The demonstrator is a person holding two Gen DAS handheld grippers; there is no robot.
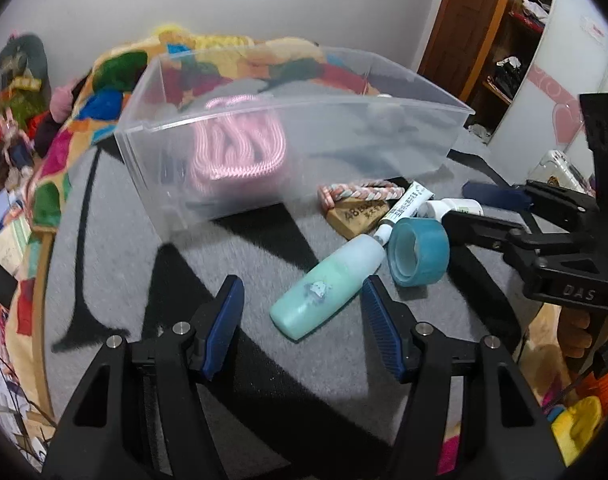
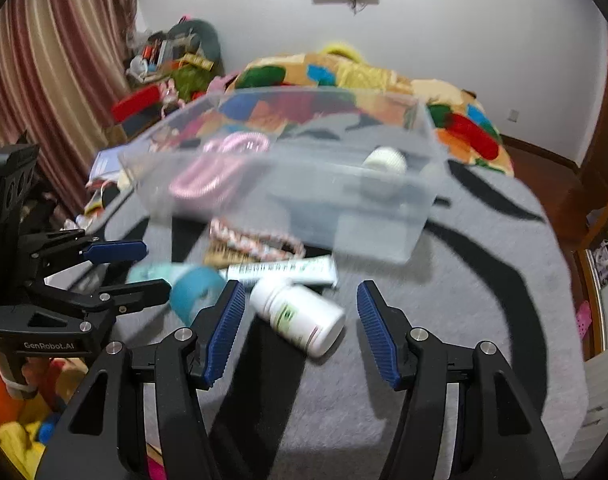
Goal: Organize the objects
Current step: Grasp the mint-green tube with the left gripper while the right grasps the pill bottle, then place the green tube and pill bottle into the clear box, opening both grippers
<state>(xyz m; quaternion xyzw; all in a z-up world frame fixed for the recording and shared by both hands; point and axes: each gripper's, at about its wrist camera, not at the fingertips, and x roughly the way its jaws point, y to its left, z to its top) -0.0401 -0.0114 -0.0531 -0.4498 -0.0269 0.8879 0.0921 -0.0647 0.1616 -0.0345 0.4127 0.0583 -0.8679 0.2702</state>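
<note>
A clear plastic bin stands on the grey blanket and holds a pink coiled cord and a white round object. In front of it lie a mint green bottle, a blue tape roll, a white tube, a braided band, a tan block and a white pill bottle. My left gripper is open just short of the green bottle. My right gripper is open around the pill bottle.
A colourful patterned quilt lies behind the bin. Wooden shelves stand at the right, a striped curtain and clutter at the left. The blanket's edge drops off at the right.
</note>
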